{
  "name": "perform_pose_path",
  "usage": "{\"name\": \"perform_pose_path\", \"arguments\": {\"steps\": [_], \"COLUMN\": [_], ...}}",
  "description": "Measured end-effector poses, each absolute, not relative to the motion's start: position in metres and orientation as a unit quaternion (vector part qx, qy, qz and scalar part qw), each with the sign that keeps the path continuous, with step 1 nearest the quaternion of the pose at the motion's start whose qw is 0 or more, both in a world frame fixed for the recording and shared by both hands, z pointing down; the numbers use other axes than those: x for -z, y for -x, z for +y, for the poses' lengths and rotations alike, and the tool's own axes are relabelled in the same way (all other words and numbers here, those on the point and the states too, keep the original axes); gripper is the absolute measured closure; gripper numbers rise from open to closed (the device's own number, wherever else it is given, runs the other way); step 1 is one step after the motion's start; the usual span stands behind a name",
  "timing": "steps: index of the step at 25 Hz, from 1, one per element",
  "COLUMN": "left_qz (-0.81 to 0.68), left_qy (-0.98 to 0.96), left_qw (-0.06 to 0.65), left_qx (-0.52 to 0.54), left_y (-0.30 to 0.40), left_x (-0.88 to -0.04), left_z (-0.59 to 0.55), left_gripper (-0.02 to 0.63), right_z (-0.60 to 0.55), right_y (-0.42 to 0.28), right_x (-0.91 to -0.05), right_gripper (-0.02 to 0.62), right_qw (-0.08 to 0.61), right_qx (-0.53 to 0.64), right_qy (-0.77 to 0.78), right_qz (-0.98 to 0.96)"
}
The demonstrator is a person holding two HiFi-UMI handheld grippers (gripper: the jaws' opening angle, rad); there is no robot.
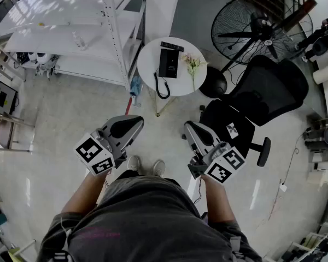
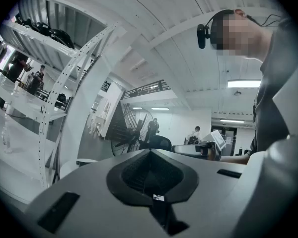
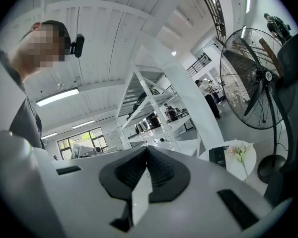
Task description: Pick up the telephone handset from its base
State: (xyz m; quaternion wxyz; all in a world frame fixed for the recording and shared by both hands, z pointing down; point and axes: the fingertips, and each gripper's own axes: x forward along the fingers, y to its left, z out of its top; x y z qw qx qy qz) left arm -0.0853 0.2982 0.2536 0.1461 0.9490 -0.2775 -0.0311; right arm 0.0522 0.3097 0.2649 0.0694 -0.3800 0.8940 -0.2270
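Note:
The black telephone (image 1: 168, 63) lies on a small round white table (image 1: 147, 56) ahead of me, its cord (image 1: 161, 86) looping off the near side. A slim black bar (image 1: 171, 46) lies at the table's far edge. In the right gripper view the telephone (image 3: 218, 155) shows small on that table (image 3: 248, 170). My left gripper (image 1: 135, 121) and right gripper (image 1: 188, 125) are held level at waist height, well short of the table. Both are shut with nothing in them, as the left gripper (image 2: 149, 151) and right gripper (image 3: 148, 148) also show in their own views.
Pale flowers (image 1: 193, 64) stand on the table beside the phone. A white metal shelf rack (image 1: 112, 31) stands left of the table. A large floor fan (image 1: 261, 33) and a black office chair (image 1: 262, 97) stand to the right. My shoes (image 1: 146, 166) are on the glossy floor.

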Motion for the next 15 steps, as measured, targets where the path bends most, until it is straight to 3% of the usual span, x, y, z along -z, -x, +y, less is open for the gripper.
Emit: {"name": "perform_pose_path", "arguments": {"steps": [15], "left_qz": [-0.286], "left_qy": [-0.946], "left_qw": [0.152], "left_qx": [0.027], "left_y": [0.048], "left_x": [-0.261], "left_z": [0.318], "left_gripper": [0.591], "right_z": [0.324], "right_y": [-0.090], "right_x": [-0.270], "right_gripper": [0.575], "right_qw": [0.077], "right_qx": [0.229], "right_qy": [0.374], "right_qz": [0.895]}}
